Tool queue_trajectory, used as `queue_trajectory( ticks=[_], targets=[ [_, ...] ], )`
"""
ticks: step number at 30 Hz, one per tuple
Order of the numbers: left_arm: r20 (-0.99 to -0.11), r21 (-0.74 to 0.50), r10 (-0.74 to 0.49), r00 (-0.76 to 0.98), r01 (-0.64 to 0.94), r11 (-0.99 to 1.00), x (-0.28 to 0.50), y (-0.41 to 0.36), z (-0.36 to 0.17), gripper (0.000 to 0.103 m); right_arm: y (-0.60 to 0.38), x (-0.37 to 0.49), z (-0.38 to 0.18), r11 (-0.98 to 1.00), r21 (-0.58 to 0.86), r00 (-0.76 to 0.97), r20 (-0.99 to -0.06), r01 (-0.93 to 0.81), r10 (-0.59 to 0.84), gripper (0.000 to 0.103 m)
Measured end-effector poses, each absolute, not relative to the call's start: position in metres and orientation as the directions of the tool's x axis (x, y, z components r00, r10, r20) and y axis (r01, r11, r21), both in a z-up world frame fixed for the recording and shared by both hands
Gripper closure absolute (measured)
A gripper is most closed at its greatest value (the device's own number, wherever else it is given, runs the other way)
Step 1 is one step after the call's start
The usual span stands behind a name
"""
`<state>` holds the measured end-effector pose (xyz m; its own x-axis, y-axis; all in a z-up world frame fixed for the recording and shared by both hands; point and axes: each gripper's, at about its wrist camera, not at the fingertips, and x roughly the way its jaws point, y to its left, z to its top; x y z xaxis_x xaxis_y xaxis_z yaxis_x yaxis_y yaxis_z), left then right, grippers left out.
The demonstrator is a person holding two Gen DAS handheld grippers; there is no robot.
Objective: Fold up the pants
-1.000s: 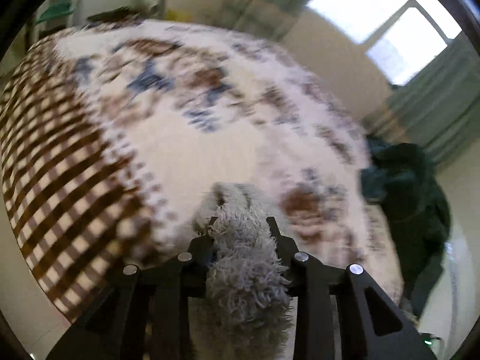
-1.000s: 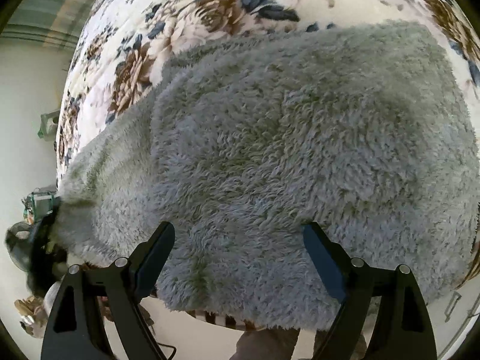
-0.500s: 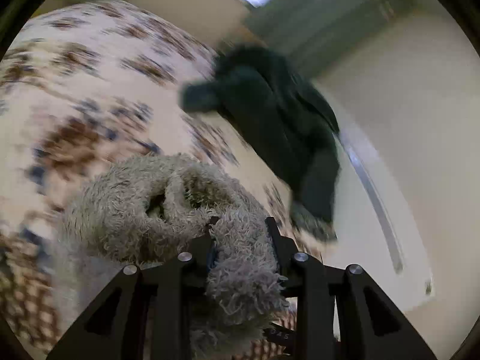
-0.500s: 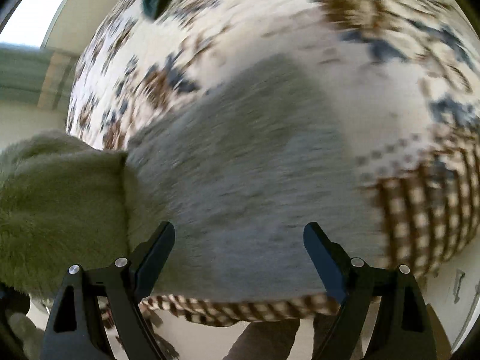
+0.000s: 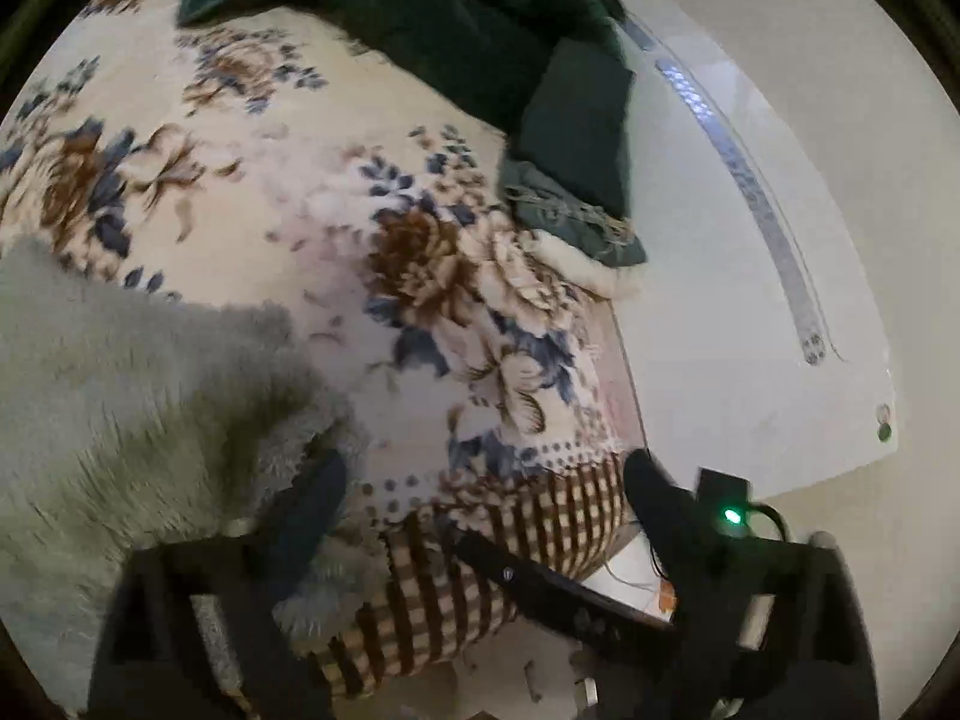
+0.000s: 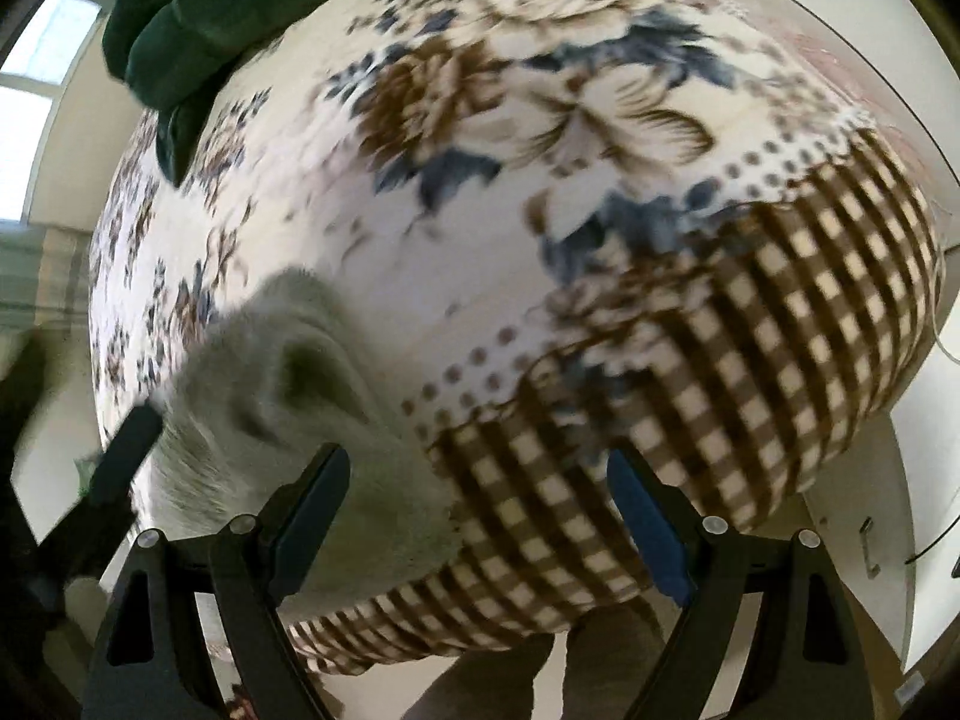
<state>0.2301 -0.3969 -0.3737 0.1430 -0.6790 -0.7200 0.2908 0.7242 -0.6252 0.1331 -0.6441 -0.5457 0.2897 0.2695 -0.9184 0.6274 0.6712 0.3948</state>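
Both grippers wide, pants let go on the bed.
My left gripper (image 5: 480,492) has just opened beside the grey pants (image 5: 132,372); my right gripper (image 6: 480,480) gapes empty over the bedspread (image 6: 540,240).

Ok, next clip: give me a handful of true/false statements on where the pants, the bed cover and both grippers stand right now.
1. The left gripper is clamped on the grey fuzzy pants. False: its jaws have just opened; nothing is pinched between them.
2. The right gripper is open. True.
3. The pants lie on a floral blanket. True.
4. The blanket's edge is plain white. False: it has a brown checked border.
5. A dark green garment lies on the bed. True.
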Motion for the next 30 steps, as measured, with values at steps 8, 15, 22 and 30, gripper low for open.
queue_trajectory(
  ticks=[8,15,22,30],
  targets=[
    [-0.834,-0.446,-0.442,0.329,0.069,0.892,0.278,-0.254,-0.362,0.008,-0.633,0.168,-0.539,0.560,0.612,0.400,-0.790,0.559,0.465,0.013],
    [-0.924,-0.282,-0.245,0.292,-0.089,0.955,0.314,-0.166,-0.418,0.008,-0.558,0.237,-0.560,0.676,0.597,0.242,-0.799,0.432,0.550,0.014],
    [-0.944,-0.281,-0.263,0.197,-0.068,0.957,0.313,-0.174,-0.461,0.008,-0.581,0.233,-0.561,0.764,0.367,0.249,-0.929,0.530,0.274,0.089],
    [-0.933,-0.330,-0.312,0.179,-0.076,0.941,0.302,-0.180,-0.465,0.008,-0.630,0.235,-0.560,0.638,0.474,0.254,-0.876,0.607,0.410,0.059]
  ],
)
